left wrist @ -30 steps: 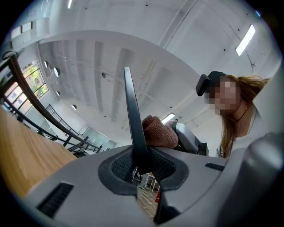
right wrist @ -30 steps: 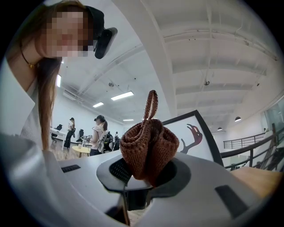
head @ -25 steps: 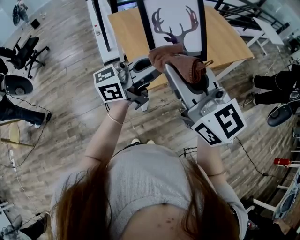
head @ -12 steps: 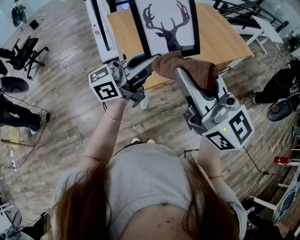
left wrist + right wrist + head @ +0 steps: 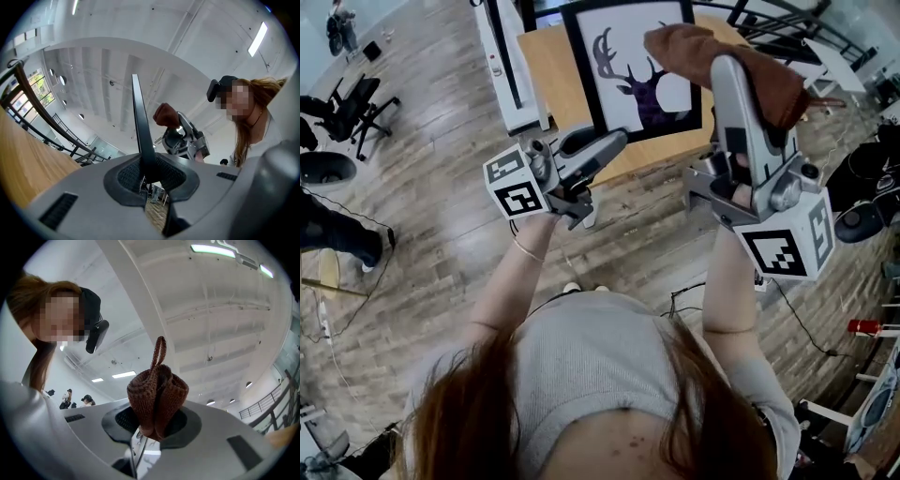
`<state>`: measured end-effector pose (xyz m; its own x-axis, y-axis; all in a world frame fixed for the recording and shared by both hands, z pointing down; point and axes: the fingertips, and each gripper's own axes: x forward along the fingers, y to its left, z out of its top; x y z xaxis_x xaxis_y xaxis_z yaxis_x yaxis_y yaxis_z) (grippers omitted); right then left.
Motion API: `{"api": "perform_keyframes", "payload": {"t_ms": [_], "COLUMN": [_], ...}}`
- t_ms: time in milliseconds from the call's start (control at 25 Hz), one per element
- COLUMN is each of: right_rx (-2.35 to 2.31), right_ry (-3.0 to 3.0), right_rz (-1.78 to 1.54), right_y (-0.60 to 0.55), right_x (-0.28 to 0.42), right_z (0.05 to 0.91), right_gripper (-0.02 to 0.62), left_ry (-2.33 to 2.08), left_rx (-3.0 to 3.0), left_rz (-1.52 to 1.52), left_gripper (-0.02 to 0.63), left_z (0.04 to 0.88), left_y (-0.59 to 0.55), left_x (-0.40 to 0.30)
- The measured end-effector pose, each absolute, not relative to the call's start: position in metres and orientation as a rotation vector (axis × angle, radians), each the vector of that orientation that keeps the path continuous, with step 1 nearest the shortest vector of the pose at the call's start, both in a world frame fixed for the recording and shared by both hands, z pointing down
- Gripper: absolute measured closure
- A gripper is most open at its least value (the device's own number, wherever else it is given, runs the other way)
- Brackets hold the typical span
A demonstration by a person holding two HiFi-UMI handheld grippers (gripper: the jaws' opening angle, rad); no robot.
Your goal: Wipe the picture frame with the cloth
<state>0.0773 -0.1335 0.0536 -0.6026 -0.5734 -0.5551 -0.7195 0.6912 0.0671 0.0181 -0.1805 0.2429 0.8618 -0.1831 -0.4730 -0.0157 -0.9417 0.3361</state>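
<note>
At the left of the head view, the left gripper (image 5: 614, 142) is keeping its fingers clamped on the lower left edge of the picture frame (image 5: 623, 52), which is standing tilted over the wooden bench (image 5: 546, 66) at upper centre. To the right, the right gripper (image 5: 724, 70) is pinching the bunched brown cloth (image 5: 689, 47) against the frame's upper right corner. Pressing that far from the single thin grip could be levering the frame round until it twists or slips out. Compared with a second ago, the cloth has been climbing from the frame's bottom edge to its top.
</note>
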Motion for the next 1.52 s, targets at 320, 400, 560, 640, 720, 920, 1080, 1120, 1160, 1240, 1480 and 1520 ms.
{"api": "perform_keyframes", "payload": {"t_ms": [320,400,560,640,720,920,1080,1120,1160,1240,1480,1520], "right_rx": [-1.221,-1.236,-1.234,-1.246,-1.251,-1.259,-1.273,-1.271,-1.270,-1.276,-1.278,-1.276], "right_ry": [2.404,2.480,2.565,2.585,2.607,2.636,2.640,2.646,2.654,2.673,2.707,2.714], "right_rz": [0.904,0.899,0.771,0.746,0.719,0.657,0.607,0.591,0.579,0.571,0.520,0.511], "right_y": [-0.167,-0.179,-0.190,-0.192,-0.194,-0.193,-0.193,-0.193,-0.192,-0.191,-0.186,-0.185], "right_x": [0.025,0.015,0.017,0.019,0.019,0.018,0.022,0.023,0.023,0.025,0.029,0.029], "right_z": [0.032,0.044,0.057,0.060,0.065,0.079,0.086,0.088,0.091,0.098,0.117,0.119], "right_gripper": [0.499,0.499,0.499,0.499,0.499,0.499,0.499,0.499,0.499,0.499,0.499,0.499], "left_ry": [-0.128,-0.122,-0.125,-0.122,-0.122,-0.102,-0.088,-0.088,-0.088,-0.090,-0.091,-0.091], "left_rx": [2.780,2.800,2.798,2.799,2.801,2.794,2.792,2.790,2.788,2.783,2.780,2.779], "left_rz": [-0.712,-0.740,-0.775,-0.767,-0.765,-0.765,-0.764,-0.766,-0.769,-0.777,-0.778,-0.779], "left_gripper": [0.533,0.533,0.532,0.532,0.532,0.532,0.532,0.532,0.532,0.532,0.532,0.532], "left_z": [0.237,0.235,0.234,0.235,0.235,0.236,0.237,0.237,0.237,0.238,0.239,0.239], "left_y": [-0.174,-0.172,-0.171,-0.172,-0.172,-0.172,-0.172,-0.173,-0.173,-0.173,-0.174,-0.174], "left_x": [0.014,0.014,0.015,0.015,0.014,0.014,0.013,0.013,0.013,0.013,0.015,0.015]}}
